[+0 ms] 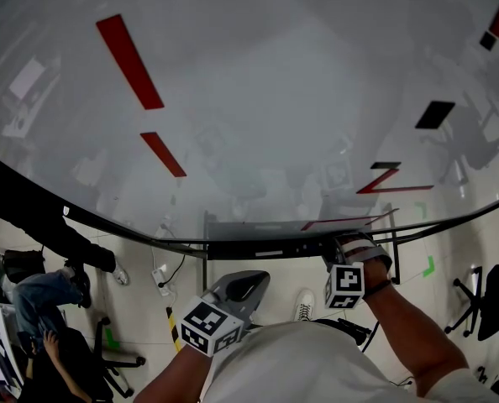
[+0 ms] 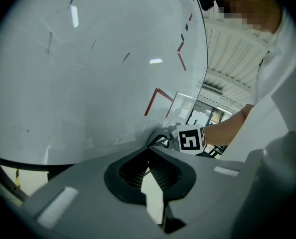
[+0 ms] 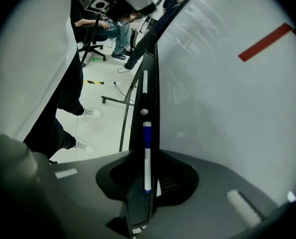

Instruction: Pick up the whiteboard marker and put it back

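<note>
The whiteboard marker [image 3: 147, 156], white with a blue cap, lies lengthwise on the black tray [image 3: 149, 91] along the whiteboard's bottom edge. My right gripper [image 3: 148, 156] points along that tray with its jaws a little apart on either side of the marker's near end, and neither pad visibly presses it. In the head view the right gripper [image 1: 356, 254] sits at the tray [image 1: 258, 248], and the marker is hidden there. My left gripper [image 1: 237, 290] hangs below the tray, shut and empty, its tips [image 2: 148, 151] touching.
The large whiteboard [image 1: 258, 99] carries red strokes [image 1: 130, 61] and black marks [image 1: 434, 114]. A second white marker [image 3: 144, 86] lies farther along the tray. Seated people and office chairs [image 1: 52, 309] are at the left, and another chair [image 1: 485, 300] is at the right.
</note>
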A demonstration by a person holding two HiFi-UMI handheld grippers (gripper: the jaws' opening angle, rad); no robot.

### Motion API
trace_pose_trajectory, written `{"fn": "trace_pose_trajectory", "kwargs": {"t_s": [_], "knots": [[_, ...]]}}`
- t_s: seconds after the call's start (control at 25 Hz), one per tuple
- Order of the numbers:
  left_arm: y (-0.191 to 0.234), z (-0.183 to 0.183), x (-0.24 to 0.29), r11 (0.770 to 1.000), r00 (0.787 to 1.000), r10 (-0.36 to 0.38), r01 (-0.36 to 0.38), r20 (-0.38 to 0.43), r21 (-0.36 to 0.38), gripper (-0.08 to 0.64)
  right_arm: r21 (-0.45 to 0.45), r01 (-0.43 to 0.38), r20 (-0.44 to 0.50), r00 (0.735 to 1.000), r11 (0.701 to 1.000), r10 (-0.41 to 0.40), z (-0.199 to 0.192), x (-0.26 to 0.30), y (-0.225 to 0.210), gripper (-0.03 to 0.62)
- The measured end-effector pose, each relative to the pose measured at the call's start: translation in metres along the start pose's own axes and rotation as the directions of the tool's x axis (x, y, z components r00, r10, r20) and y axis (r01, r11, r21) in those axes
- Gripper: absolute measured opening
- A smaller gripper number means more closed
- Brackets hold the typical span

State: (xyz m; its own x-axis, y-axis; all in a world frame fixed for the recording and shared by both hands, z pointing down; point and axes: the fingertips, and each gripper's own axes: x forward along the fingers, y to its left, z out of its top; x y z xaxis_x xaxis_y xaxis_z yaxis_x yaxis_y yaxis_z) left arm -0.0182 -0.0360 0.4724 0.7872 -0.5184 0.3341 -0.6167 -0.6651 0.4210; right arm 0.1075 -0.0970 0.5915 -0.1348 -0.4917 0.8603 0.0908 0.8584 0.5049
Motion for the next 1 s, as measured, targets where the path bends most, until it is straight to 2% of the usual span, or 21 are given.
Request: {"fn": "trace_pose_trajectory", "kwargs": {"t_s": [0.24, 0.4, 0.56, 0.8, 1.0], "knots": [[-0.001, -0.001, 0.001, 1.0, 1.0, -0.006, 0.006, -0.006, -0.004, 0.017, 0.024, 0.003, -0.01, 1.0, 1.0, -0.003, 0.0, 0.007, 0.002, 0.063], [0.001, -0.002, 0.002, 1.0, 1.0, -0.008, 0.008, -0.01, -0.009, 0.017, 0.019, -0.012, -0.047, 0.999, 1.0, 0.013, -0.004, 0.012, 0.004, 0.03], [0.0, -0.002, 0.004, 1.0, 1.0, -0.012, 0.012, -0.01, -0.012, 0.017, 0.032, -0.029, -0.057, 0.998, 0.999, 0.03, -0.003, 0.012, 0.005, 0.025], [-0.002, -0.002, 0.007, 1.0, 1.0, -0.022, 0.022, -0.01, -0.01, 0.017, 0.033, -0.023, -0.053, 0.998, 0.999, 0.024, -0.003, 0.012, 0.005, 0.023], [-0.001, 0.0, 0.006, 1.0, 1.0, -0.023, 0.023, -0.012, -0.004, 0.017, 0.025, 0.015, -0.033, 0.999, 1.0, -0.014, 0.0, 0.01, 0.001, 0.025]]}}
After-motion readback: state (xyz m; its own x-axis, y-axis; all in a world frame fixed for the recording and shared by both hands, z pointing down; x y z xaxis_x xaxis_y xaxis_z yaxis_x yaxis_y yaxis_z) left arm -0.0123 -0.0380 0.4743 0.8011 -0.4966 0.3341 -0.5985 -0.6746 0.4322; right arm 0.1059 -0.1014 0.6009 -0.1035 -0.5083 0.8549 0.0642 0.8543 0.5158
